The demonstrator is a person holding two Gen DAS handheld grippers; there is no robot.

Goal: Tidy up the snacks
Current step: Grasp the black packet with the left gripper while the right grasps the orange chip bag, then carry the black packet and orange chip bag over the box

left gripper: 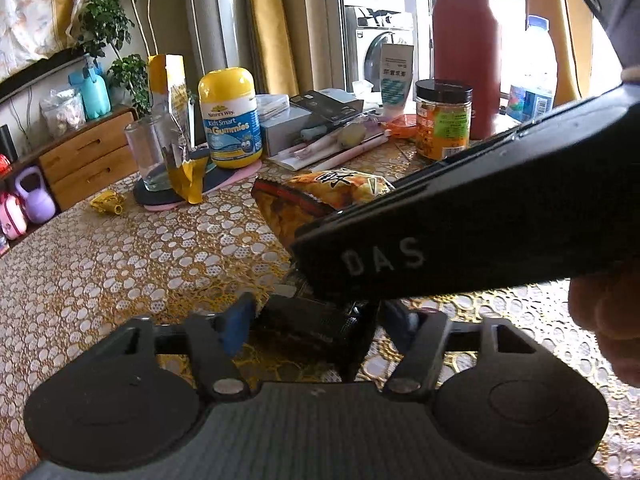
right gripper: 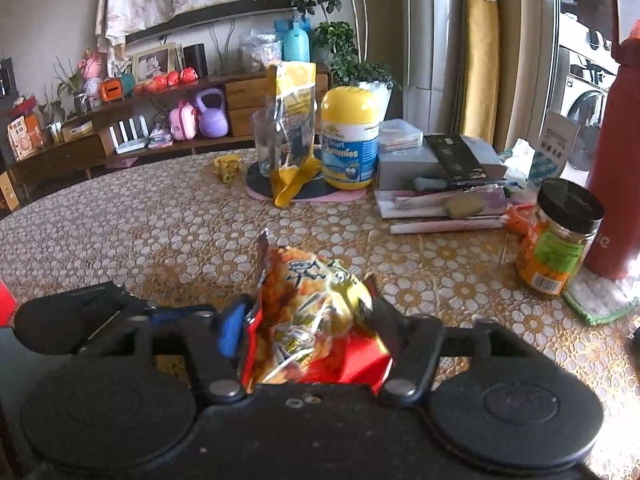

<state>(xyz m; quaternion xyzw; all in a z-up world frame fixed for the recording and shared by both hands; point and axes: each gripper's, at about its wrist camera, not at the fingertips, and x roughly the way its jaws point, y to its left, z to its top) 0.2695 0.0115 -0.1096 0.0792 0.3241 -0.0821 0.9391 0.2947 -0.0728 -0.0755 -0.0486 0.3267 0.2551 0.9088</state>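
Note:
An orange and red snack bag (right gripper: 316, 300) lies crumpled on the patterned tablecloth (right gripper: 140, 232). In the right wrist view my right gripper (right gripper: 308, 324) is shut on its near end, one finger against each side. In the left wrist view the right gripper's black body (left gripper: 460, 232) crosses over the same snack bag (left gripper: 332, 190) and hides most of it. Below it, my left gripper (left gripper: 318, 322) has its jaws partly apart around a dark ribbed part. Whether its pads press there is hidden. One of the left gripper's fingers (right gripper: 100, 312) shows beside the bag's left edge.
Behind the bag stand a yellow gummies bottle (right gripper: 350, 140) and a glass holding a yellow pouch (right gripper: 288, 136) on a round mat. To the right are boxes and papers (right gripper: 432, 160), a black-lidded jar (right gripper: 560, 240) and a red flask (right gripper: 616, 160). A hand (left gripper: 608, 320) is at right.

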